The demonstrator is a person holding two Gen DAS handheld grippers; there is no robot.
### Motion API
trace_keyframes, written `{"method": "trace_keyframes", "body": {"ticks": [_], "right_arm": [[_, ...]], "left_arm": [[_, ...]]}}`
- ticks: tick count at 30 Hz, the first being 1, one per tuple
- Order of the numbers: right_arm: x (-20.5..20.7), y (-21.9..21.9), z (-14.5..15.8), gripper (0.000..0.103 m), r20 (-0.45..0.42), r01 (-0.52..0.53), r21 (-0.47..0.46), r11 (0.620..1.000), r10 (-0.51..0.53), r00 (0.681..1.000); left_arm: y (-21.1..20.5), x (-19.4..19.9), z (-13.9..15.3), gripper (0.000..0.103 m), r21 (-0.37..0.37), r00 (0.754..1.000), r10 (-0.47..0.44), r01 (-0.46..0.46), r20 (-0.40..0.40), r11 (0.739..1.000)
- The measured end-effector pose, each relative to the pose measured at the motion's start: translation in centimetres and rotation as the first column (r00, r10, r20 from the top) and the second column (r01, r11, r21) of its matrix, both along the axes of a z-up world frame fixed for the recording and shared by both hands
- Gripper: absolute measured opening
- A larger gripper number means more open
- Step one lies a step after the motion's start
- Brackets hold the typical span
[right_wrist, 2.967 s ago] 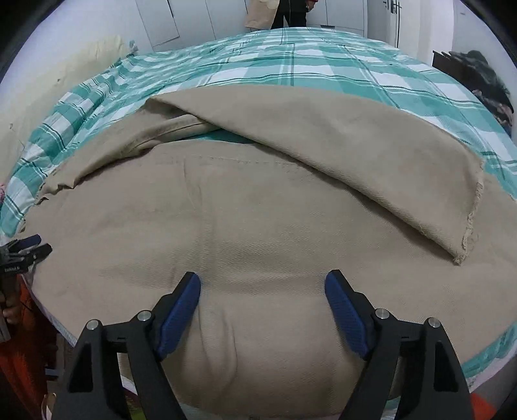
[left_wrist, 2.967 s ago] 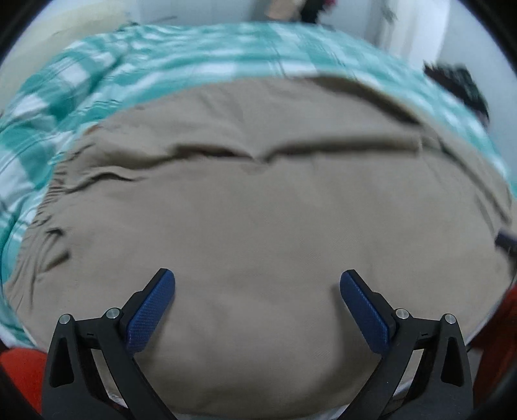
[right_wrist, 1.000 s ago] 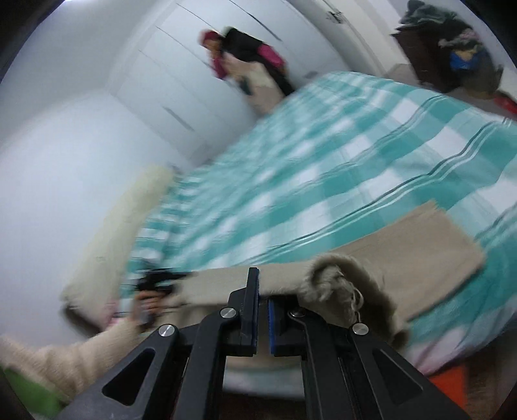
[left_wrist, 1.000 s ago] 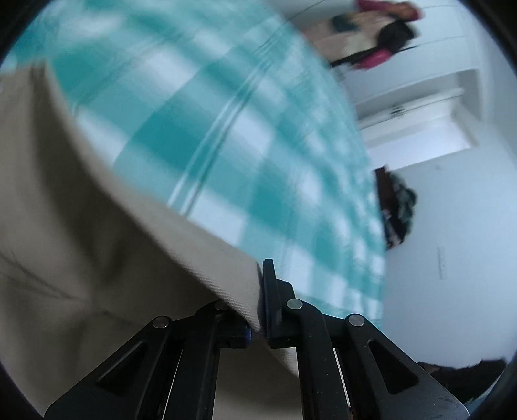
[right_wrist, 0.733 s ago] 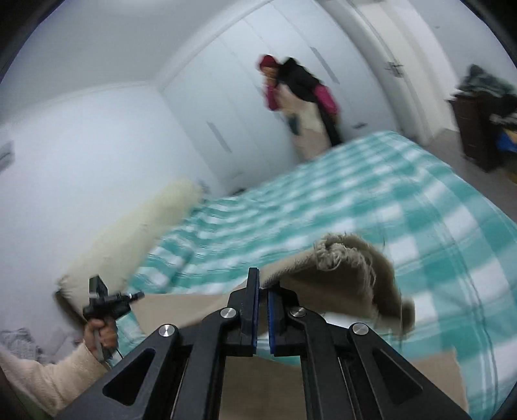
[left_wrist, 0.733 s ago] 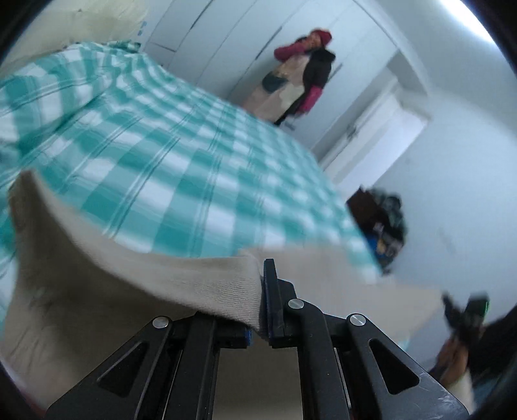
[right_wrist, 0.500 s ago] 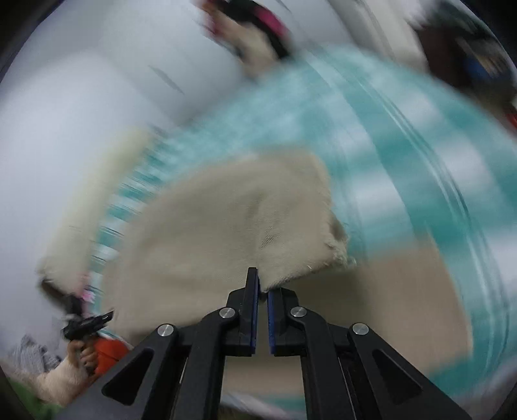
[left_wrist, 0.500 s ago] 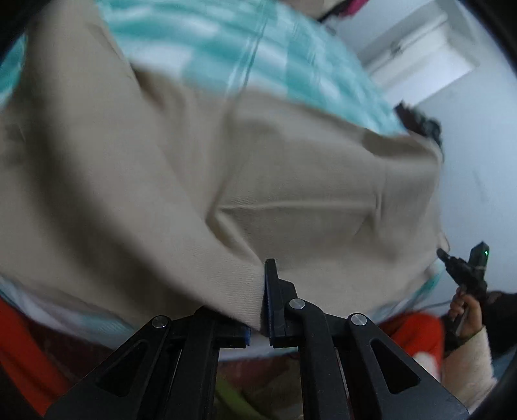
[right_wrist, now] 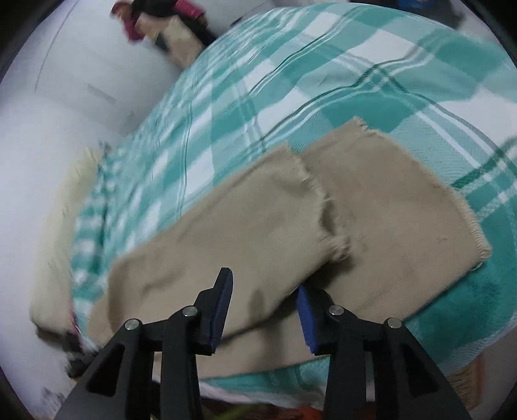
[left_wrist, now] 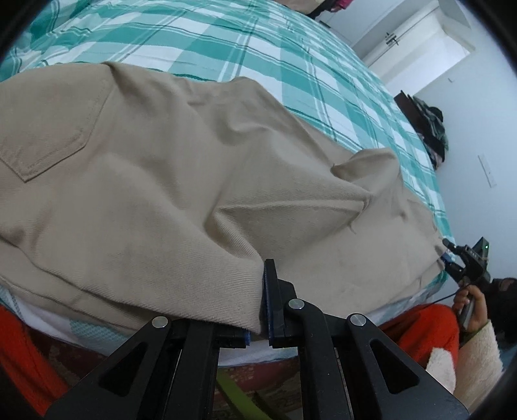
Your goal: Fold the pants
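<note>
Beige pants (left_wrist: pixel 168 181) lie folded lengthwise on a teal plaid bed (left_wrist: pixel 226 48). My left gripper (left_wrist: pixel 263 290) is shut on the pants' near edge by the waist, where a back pocket (left_wrist: pixel 48 142) shows. In the right wrist view the two frayed leg ends (right_wrist: pixel 371 206) lie one partly over the other on the bed (right_wrist: pixel 339 74). My right gripper (right_wrist: pixel 265 284) is open just above the near edge of the upper leg (right_wrist: pixel 245 226), holding nothing. The right gripper also shows at the far right of the left wrist view (left_wrist: pixel 465 258).
The bed's near edge runs just below both grippers. A cream pillow (right_wrist: pixel 61 219) lies along the left side. A person (right_wrist: pixel 155 22) stands by white wardrobes at the far end. Dark clothes (left_wrist: pixel 429 126) are piled on furniture at right.
Both grippers lifted the pants and laid one leg over the other. My right gripper has opened and let go of the leg end. My left gripper stays shut on the fabric.
</note>
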State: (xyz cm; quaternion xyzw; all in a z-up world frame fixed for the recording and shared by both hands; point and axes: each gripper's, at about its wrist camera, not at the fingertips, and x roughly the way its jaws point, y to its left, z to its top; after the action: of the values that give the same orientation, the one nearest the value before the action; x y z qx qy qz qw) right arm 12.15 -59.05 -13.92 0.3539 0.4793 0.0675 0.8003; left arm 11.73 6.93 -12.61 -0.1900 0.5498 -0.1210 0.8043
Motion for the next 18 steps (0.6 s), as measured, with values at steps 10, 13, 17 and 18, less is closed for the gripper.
{"method": "trace_keyframes", "body": {"ticks": [10, 13, 17, 18], "right_arm": [[-2.0, -3.1, 5.0, 0.003, 0.103, 0.164, -0.163, 0.973, -0.149, 0.984], [-2.9, -4.3, 4.2, 0.003, 0.023, 0.181, -0.282, 0.942, -0.182, 0.983], [-3.0, -4.5, 1.4, 0.003, -0.075, 0.162, -0.327, 0.931, -0.196, 0.978], [-3.1, -4.7, 1.3, 0.003, -0.064, 0.169, -0.323, 0.931, -0.199, 0.978]], "left_arm": [[-5.2, 0.0, 3.0, 0.010, 0.030, 0.989, -0.124, 0.122, 0.086, 0.992], [-7.1, 0.2, 0.1, 0.011, 0.096, 0.987, -0.157, 0.155, 0.014, 0.983], [-6.2, 0.1, -0.1, 0.012, 0.044, 0.991, -0.136, 0.135, 0.011, 0.990], [-6.1, 0.0, 0.0, 0.012, 0.042, 0.991, -0.137, 0.136, 0.014, 0.990]]}}
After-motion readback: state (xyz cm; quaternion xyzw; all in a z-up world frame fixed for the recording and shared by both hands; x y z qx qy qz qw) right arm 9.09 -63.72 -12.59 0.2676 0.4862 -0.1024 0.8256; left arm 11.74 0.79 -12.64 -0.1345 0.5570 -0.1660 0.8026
